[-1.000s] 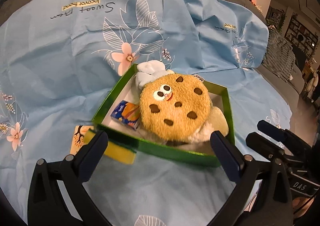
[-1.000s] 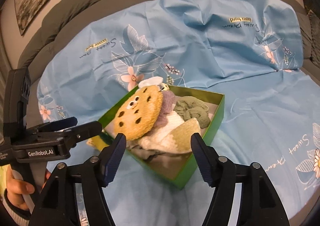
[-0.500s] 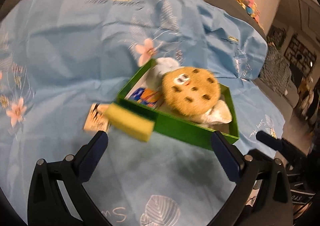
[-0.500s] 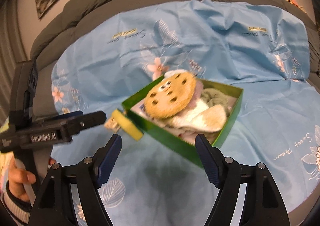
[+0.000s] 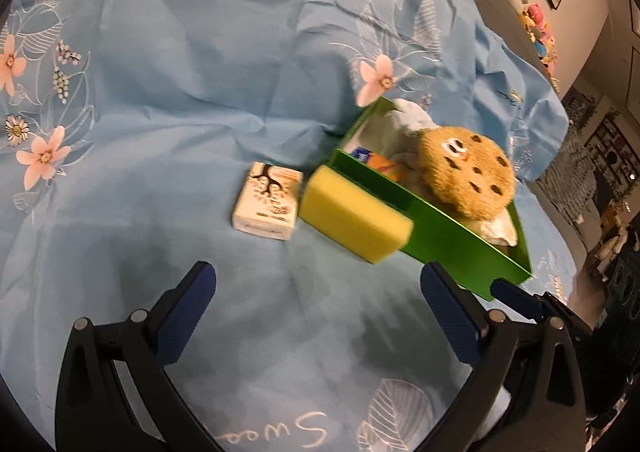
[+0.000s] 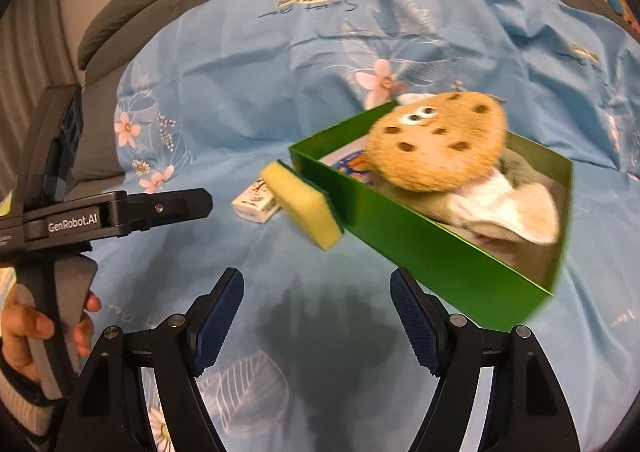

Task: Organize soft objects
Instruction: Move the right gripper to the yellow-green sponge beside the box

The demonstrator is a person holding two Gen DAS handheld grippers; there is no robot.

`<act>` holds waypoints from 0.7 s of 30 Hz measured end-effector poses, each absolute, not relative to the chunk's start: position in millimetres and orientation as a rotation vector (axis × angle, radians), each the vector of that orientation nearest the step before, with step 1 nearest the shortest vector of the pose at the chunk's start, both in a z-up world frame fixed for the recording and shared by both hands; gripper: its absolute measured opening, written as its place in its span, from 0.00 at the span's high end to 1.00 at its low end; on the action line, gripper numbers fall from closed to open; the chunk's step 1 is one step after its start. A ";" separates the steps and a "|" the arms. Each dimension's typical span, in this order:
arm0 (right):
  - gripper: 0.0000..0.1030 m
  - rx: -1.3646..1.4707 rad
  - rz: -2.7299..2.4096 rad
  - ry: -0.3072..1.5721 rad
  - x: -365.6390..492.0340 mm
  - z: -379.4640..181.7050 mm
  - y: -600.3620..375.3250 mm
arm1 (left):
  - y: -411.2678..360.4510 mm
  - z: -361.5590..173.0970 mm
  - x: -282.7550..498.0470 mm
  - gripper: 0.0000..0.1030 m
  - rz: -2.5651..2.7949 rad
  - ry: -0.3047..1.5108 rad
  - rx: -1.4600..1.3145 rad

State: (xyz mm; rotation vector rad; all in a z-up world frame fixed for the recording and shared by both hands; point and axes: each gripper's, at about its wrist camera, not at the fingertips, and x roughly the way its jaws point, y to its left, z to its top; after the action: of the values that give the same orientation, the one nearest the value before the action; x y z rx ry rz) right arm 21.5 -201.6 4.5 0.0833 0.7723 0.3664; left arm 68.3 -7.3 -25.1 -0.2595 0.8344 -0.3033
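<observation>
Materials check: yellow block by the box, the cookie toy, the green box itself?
Sponge: looks like yellow foam, matte, with a thin dark green layer on one face, probably a scouring pad.
Cookie toy: plush, fuzzy tan pile with darker spots.
Green box: thin stiff walls with a glossy sheen, likely coated cardboard; could be thin metal or plastic, cannot tell.

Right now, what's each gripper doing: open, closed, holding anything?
Left gripper: open, holding nothing, above the blue sheet.
Right gripper: open, holding nothing, short of the green box.
</observation>
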 end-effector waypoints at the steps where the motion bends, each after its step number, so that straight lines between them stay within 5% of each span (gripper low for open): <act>1: 0.26 0.066 0.368 0.772 27.3 0.6 -194.5 | -5.1 -27.7 71.2 0.01 -0.301 0.837 -0.261; 15: 0.26 -0.007 0.388 0.771 93.5 -27.2 -157.7 | -2.7 -41.8 91.7 0.01 -0.308 0.855 -0.300; 17: 0.33 -0.007 0.421 0.771 98.0 -29.5 -153.2 | -1.7 -43.7 93.6 0.01 -0.307 0.862 -0.308; 21: 0.64 -0.016 0.424 0.777 100.3 -31.5 -152.3 | -0.7 -48.2 97.0 0.01 -0.304 0.884 -0.324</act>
State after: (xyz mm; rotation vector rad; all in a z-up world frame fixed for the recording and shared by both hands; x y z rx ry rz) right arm 100.3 -152.3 -31.5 -0.0164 0.7767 0.4238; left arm 97.0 -0.7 -48.2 -0.3244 0.8837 -0.3038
